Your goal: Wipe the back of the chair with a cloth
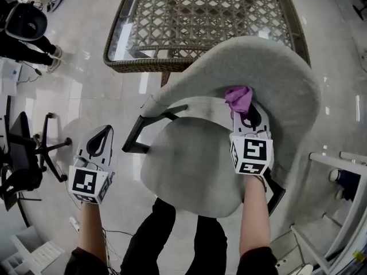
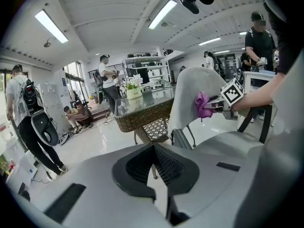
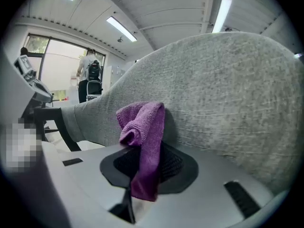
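— Cloth [image 1: 239, 98]?
— Purple, bunched, with one end pinched in the right tool [image 1: 245, 110]. It is pressed against the inner face of the grey chair back [image 1: 281, 73], above the seat [image 1: 189, 165].
— Left tool [image 1: 105, 133]?
— Jaws together with nothing between them. It is held over the floor [image 1: 92, 96] beside the seat's left edge, apart from the chair.

The chair back [image 3: 228, 94] is showing matt, coarse fabric; the purple cloth [image 3: 145, 141] is looking nubbly (like towelling). The wicker table [image 1: 143, 66] is carrying glossy glass.
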